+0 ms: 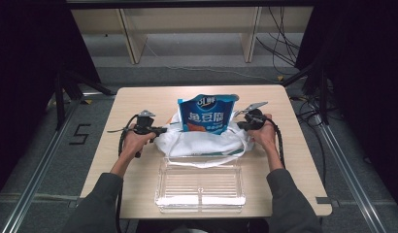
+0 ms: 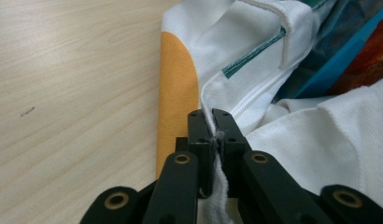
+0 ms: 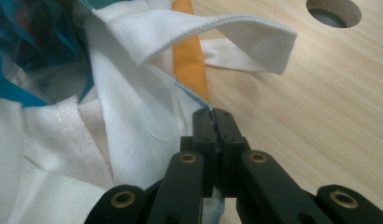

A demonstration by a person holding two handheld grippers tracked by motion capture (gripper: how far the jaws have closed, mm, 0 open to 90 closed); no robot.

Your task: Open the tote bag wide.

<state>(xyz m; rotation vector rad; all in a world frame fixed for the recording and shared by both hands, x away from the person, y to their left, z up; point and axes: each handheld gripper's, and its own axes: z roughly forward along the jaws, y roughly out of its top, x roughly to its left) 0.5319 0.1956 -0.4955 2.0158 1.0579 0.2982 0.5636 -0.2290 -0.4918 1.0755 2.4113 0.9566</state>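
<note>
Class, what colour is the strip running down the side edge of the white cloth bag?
Orange, clearest in the left gripper view.

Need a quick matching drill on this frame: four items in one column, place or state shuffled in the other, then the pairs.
Items
1. blue printed snack pouch
2. clear plastic tray
3. white fabric tote bag
4. left gripper

Place or state
A. on the wooden table, near edge, with nothing in it
B. stands upright inside the bag's mouth
C. jaws shut on the bag's rim
D. slumped on the table, white strap trailing toward the tray

Pairs: 1-B, 2-A, 3-D, 4-C
</note>
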